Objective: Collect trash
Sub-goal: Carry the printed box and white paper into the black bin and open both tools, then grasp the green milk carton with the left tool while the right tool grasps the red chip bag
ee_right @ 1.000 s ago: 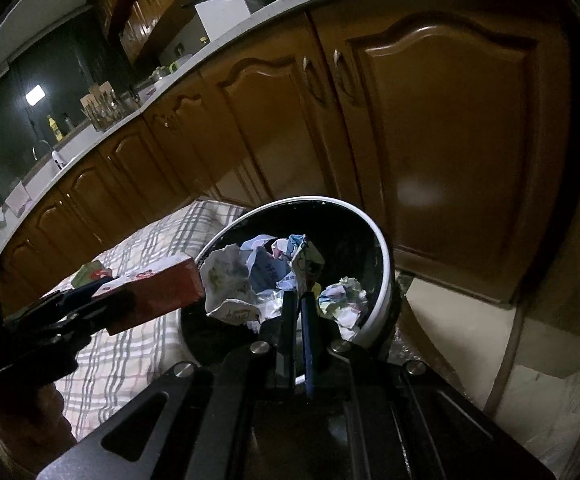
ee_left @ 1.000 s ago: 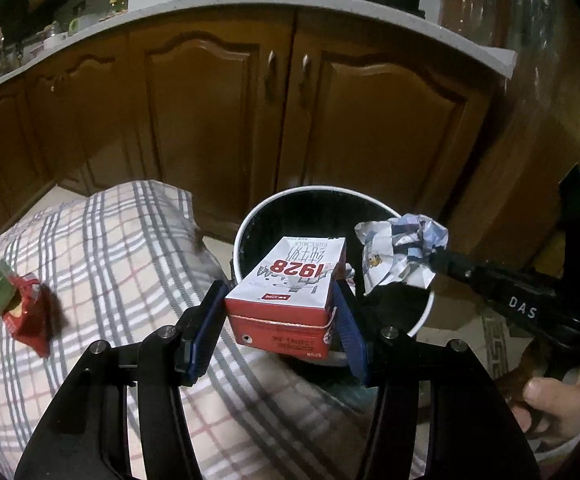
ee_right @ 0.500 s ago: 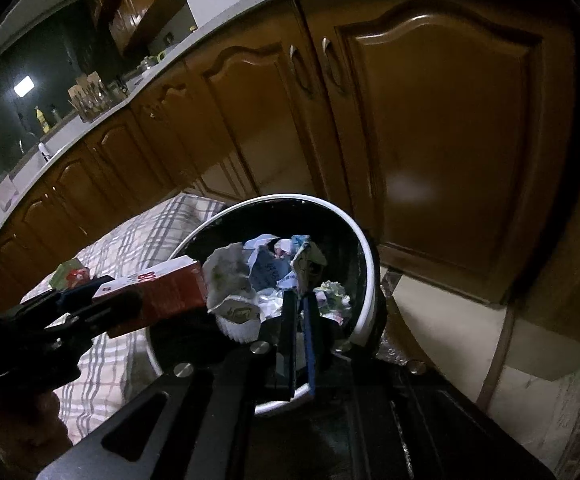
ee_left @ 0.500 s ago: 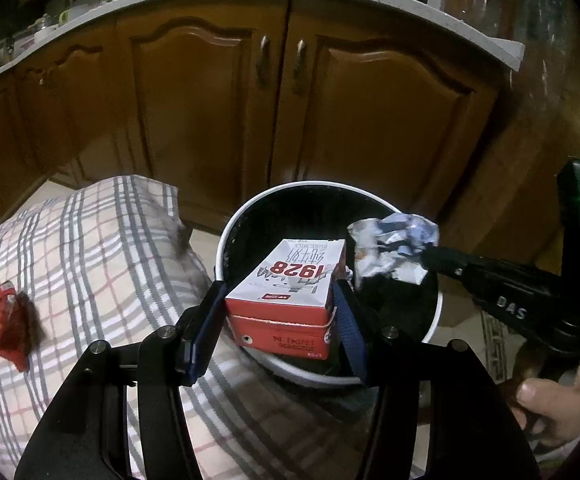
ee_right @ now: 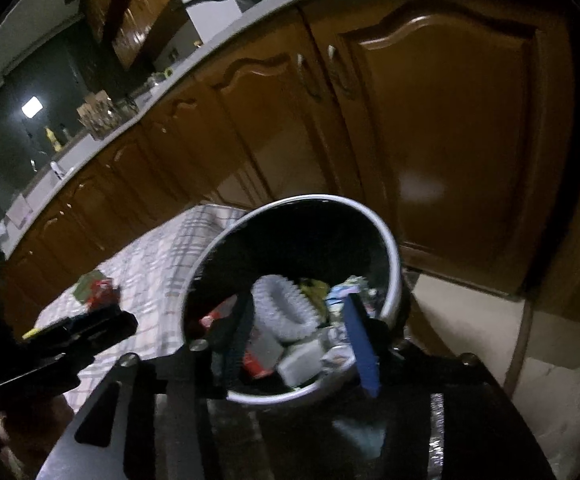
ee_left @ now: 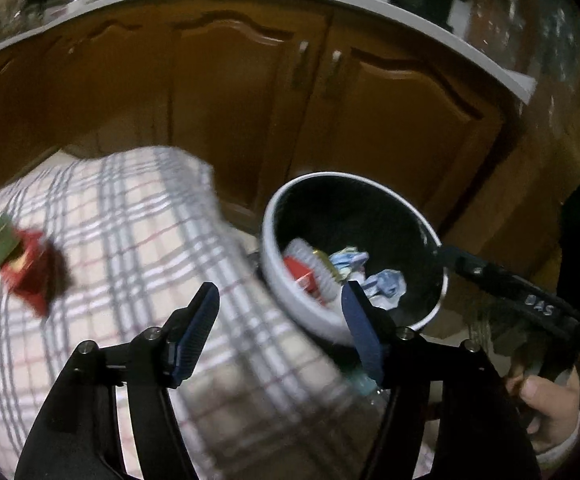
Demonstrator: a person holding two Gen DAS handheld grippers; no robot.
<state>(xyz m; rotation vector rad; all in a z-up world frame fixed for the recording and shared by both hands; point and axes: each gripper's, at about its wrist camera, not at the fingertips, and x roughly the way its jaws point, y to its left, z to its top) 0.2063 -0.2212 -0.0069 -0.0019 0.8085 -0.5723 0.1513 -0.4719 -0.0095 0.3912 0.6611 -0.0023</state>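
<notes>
Both wrist cameras tilt down, close above the trash bin point(ee_left: 290, 304) point(ee_right: 389, 248), facing the cabinets point(ee_left: 230, 92) point(ee_right: 449, 140); both share the bin and the plaid cloth point(ee_left: 130, 220) point(ee_right: 162, 256).

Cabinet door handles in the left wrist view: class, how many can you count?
2: a left handle and a right handle, side by side where the two middle cabinet doors meet, above the bin. Blur may hide others on the left-hand doors.

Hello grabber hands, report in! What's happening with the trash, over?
Left gripper and right gripper both opening, nothing between them. Trash in bin. Red wrapper left on checked cloth. Nothing blocking.
</notes>
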